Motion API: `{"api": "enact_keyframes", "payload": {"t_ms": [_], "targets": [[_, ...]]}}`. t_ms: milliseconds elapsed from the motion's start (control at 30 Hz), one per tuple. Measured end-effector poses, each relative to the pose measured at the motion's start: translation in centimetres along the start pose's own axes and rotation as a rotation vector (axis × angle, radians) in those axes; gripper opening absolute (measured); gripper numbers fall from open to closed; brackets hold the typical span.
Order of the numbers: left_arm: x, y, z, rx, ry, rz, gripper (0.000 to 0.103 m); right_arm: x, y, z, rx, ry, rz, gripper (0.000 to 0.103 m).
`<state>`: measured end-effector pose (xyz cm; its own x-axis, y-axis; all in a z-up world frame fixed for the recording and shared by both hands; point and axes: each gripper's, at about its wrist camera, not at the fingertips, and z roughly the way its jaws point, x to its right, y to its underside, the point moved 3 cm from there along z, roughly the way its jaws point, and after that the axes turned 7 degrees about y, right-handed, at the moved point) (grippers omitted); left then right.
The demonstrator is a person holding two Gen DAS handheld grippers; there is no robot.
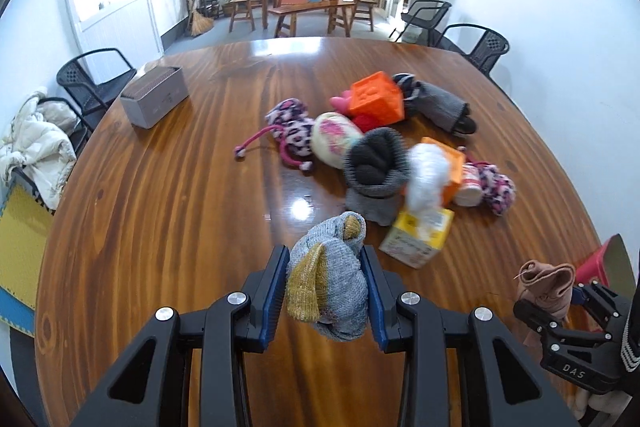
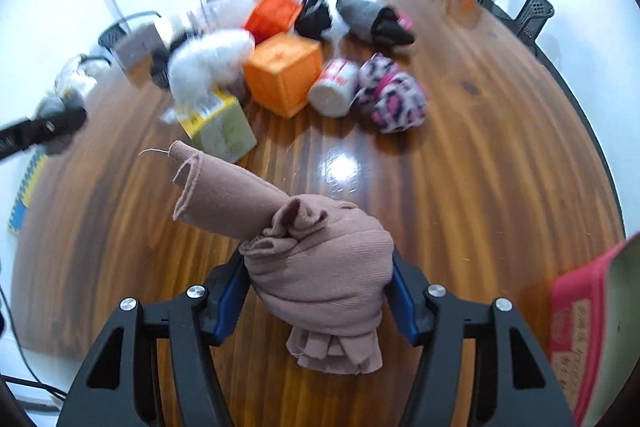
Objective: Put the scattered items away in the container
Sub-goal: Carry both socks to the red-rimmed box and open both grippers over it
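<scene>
Both tongs are clenched: left tongs [image 1: 325, 291] squeeze a soft grey-and-mustard sock bundle [image 1: 330, 279], right tongs [image 2: 318, 291] a light, limp brown sock bundle [image 2: 316, 267], each gripped mid-bulk.

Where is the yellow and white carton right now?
The yellow and white carton lies on the wooden table at the near edge of the pile, under the white fluffy toy, just ahead and right of the left gripper holding the grey and mustard sock bundle.

Grey-and-mustard sock [image 1: 328, 279]; plain dusty-pink sock [image 2: 320, 267]; two orange cubes [image 2: 284, 79] [image 2: 273, 11] — pink, black and white leopard-print socks [image 2: 394, 97]; glossy brown striped counter [image 2: 480, 147].
</scene>
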<state>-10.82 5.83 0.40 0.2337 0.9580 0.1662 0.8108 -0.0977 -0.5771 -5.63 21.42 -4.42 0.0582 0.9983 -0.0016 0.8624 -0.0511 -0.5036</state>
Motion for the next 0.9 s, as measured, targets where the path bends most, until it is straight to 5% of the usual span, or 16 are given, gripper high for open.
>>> {"api": "enact_keyframes", "payload": {"t_ms": [433, 900], "targets": [[16.7, 0.7, -1.2, -0.005, 0.196, 0.18, 0.038, 13.8, 6.3, -12.4, 0.113, 0.119, 0.223, 0.066], [36.0, 2.9, -0.5, -0.034, 0.426, 0.394, 0.038, 25.4, 13.5, -17.2, 0.11, 0.257, 0.378, 0.066]]}}
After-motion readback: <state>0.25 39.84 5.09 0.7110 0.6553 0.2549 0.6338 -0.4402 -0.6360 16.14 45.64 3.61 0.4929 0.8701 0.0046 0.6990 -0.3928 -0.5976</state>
